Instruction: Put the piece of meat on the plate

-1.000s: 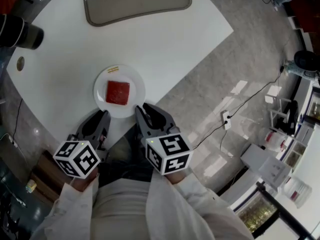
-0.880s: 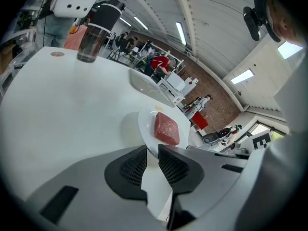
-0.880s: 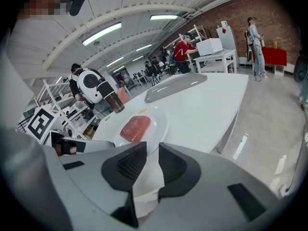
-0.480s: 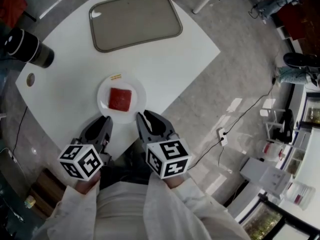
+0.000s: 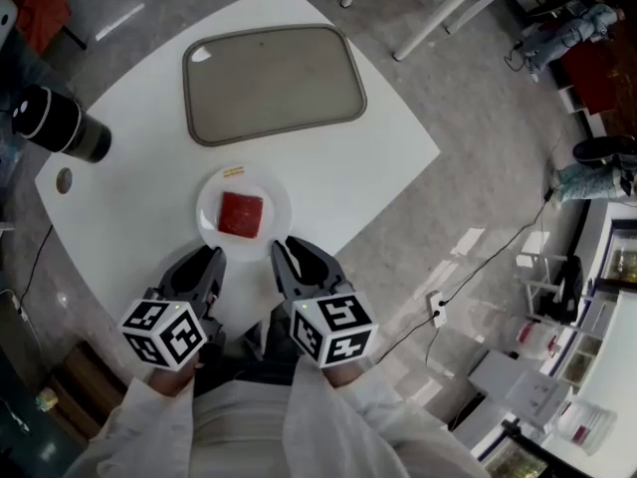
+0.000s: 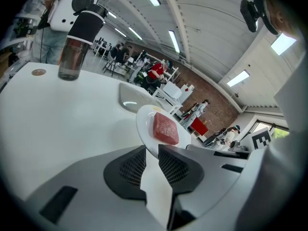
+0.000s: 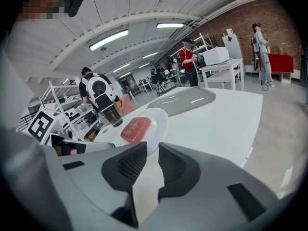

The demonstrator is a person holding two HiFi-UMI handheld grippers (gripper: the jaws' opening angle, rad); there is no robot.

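Note:
A red square piece of meat (image 5: 240, 214) lies flat in the middle of a small white plate (image 5: 275, 193) on the white table. Both grippers sit at the plate's near edge and hold nothing. My left gripper (image 5: 212, 258) is shut just below the plate's left side. My right gripper (image 5: 281, 246) is shut at its lower right rim. In the left gripper view the meat (image 6: 165, 129) and the plate (image 6: 143, 127) lie just past my left gripper (image 6: 152, 152). In the right gripper view the meat (image 7: 136, 129) and the plate (image 7: 161, 119) lie just past my right gripper (image 7: 152, 151).
A large empty grey tray (image 5: 271, 80) lies beyond the plate. A dark tumbler (image 5: 60, 123) stands at the table's far left, with a small round disc (image 5: 64, 179) near it. The table's edge runs close to the right of the plate. A cable (image 5: 478, 267) crosses the floor.
The head view has pulled back, so more of the table and the tray shows. Both grippers keep their place at the plate's near edge, and the meat has not moved.

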